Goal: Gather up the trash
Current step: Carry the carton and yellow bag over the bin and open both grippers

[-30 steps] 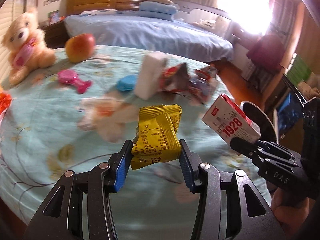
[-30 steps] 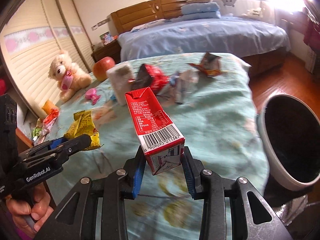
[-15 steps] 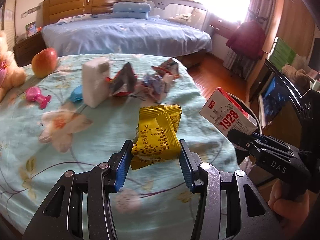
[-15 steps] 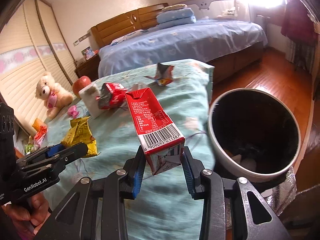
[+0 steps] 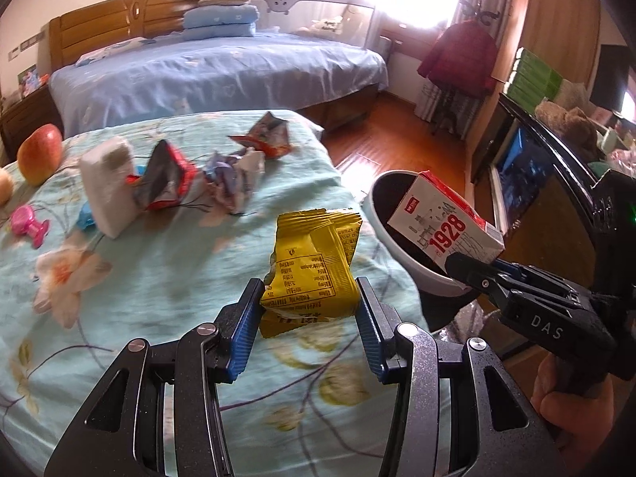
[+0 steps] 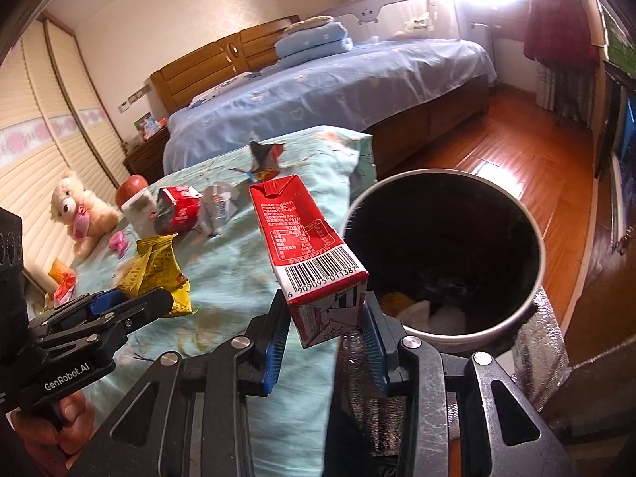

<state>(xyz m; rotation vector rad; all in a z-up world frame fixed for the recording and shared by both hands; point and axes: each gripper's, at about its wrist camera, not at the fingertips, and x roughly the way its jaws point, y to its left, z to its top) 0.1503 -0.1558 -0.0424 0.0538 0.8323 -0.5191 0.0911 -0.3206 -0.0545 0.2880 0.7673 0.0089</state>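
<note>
My left gripper [image 5: 308, 320] is shut on a crumpled yellow snack wrapper [image 5: 314, 262] above the teal flowered cloth [image 5: 159, 278]. My right gripper [image 6: 324, 330] is shut on a red and white milk carton [image 6: 310, 246], held at the near rim of a round bin [image 6: 528, 306] with a black inside and some trash at its bottom. In the left wrist view the carton [image 5: 445, 226] hangs over the bin [image 5: 397, 254]. More wrappers lie on the cloth: a red one [image 5: 167, 179], a crumpled pale one [image 5: 234, 175] and a red-blue one [image 5: 266, 135].
A white block [image 5: 107, 183], an apple [image 5: 39, 153], a pink toy [image 5: 28, 224] and a blue piece [image 5: 85, 214] sit on the cloth. A teddy bear [image 6: 77, 208] sits at the left. A blue bed [image 5: 218, 71] stands behind. Wooden floor [image 6: 536, 135] lies to the right.
Both grippers have swung right with their loads. The bin has come closer, and the carton now hangs at its rim instead of over the cloth.
</note>
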